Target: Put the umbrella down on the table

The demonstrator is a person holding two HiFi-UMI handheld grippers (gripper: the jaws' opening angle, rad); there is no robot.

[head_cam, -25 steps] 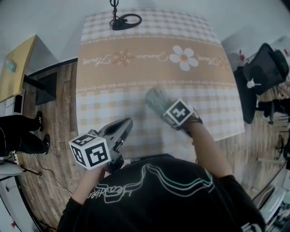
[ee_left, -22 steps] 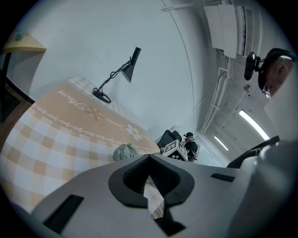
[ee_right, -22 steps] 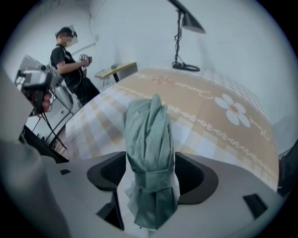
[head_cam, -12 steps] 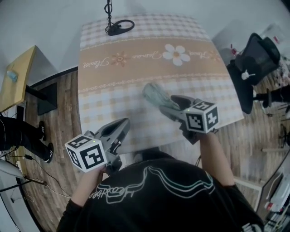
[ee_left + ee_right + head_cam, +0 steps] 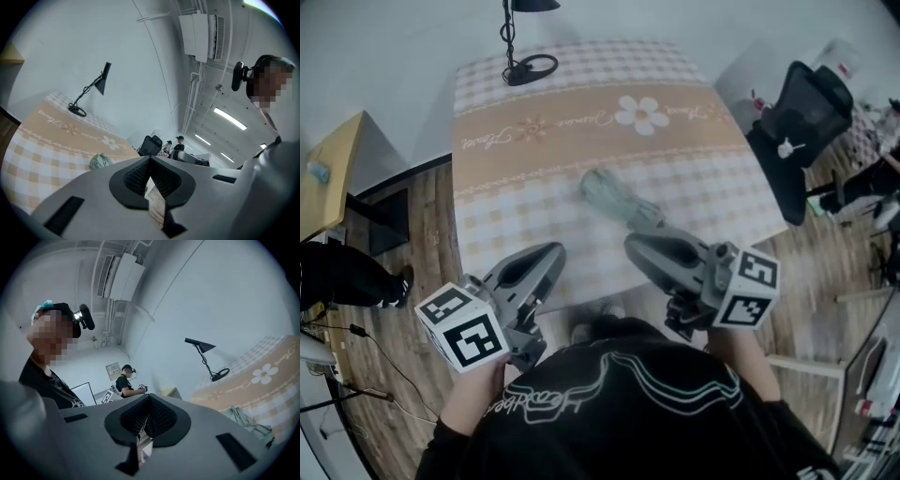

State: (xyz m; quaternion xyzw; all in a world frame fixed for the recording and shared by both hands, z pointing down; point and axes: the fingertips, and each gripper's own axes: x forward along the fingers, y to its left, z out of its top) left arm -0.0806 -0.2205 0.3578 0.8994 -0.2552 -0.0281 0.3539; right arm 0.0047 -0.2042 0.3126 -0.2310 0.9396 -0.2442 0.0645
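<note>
The folded grey-green umbrella lies on the checked tablecloth near the table's middle, with nothing touching it. It also shows low in the left gripper view as the umbrella, and at the lower right of the right gripper view as the umbrella. My right gripper hangs in the air short of the umbrella's near end, pointing level, its jaws shut on nothing. My left gripper floats over the table's near edge, also shut and empty.
A black desk lamp stands at the table's far left corner. A black office chair sits off the right side, a yellow desk off the left. Someone's legs show at the left edge. Other people stand far behind.
My right gripper has lifted off the umbrella, drawn back toward me and swung from pointing down to level. The umbrella stays lying on the table. My left gripper has risen a little.
</note>
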